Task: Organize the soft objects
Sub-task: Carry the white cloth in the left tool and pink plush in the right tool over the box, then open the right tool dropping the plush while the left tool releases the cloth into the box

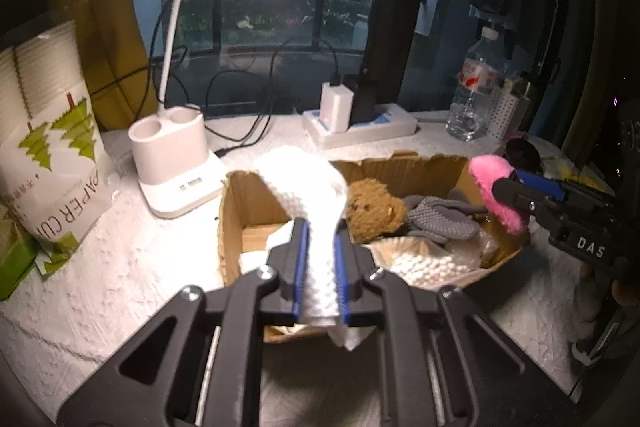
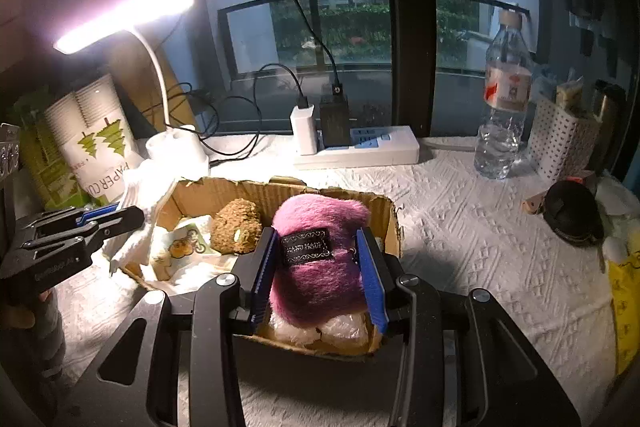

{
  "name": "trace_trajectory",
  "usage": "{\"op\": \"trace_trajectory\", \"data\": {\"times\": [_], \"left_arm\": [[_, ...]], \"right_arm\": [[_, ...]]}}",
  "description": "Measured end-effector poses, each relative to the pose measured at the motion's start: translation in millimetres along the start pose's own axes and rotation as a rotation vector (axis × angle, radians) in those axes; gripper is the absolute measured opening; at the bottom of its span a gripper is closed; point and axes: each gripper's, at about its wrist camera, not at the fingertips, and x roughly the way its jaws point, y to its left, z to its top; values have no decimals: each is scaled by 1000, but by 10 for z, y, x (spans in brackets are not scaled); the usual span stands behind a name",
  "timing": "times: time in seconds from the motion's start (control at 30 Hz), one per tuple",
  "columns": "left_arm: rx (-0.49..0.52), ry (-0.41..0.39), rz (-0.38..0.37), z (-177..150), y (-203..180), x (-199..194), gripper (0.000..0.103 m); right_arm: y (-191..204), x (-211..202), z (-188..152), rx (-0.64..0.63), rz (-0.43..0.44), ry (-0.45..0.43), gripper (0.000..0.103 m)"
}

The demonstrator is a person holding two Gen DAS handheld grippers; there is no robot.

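Note:
My left gripper (image 1: 320, 231) is shut on a white knitted cloth (image 1: 308, 183) that arches up over the near left side of an open cardboard box (image 1: 230, 211). In the right wrist view the same gripper (image 2: 124, 215) and white cloth (image 2: 140, 199) sit at the box's left edge. My right gripper (image 2: 318, 239) is shut on a pink plush toy (image 2: 316, 267) with a black label, held over the box (image 2: 390, 223). The left wrist view shows that pink toy (image 1: 496, 187) at the box's right rim. Inside lie a brown teddy bear (image 1: 374, 209), grey knitted cloth (image 1: 440, 219) and white fabric.
A lit white desk lamp (image 1: 176, 163) stands left of the box beside a sleeve of paper cups (image 1: 48, 155). Behind are a white power strip (image 2: 360, 147) with chargers, a water bottle (image 2: 504, 99) and a perforated white holder (image 2: 564, 143). A black round object (image 2: 572, 211) lies at right.

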Motion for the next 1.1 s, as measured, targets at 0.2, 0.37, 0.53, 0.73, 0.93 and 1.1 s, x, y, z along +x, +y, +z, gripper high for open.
{"op": "trace_trajectory", "data": {"times": [0.2,0.37,0.53,0.73,0.93,1.1], "left_arm": [[-6,33,2,-35,53,144,13],[-12,53,4,-58,69,219,15],[-17,73,13,-69,74,273,21],[-2,68,27,-64,42,251,31],[2,52,21,-52,15,168,46],[-11,19,12,-29,-1,26,62]], "right_arm": [[-31,167,-18,7,-11,2,42],[-63,280,-40,21,-16,23,42],[-76,331,-55,25,-25,43,43],[-76,354,-56,28,-34,56,47],[-55,274,-32,23,-36,46,47],[-24,166,-14,18,-43,28,48]]}}
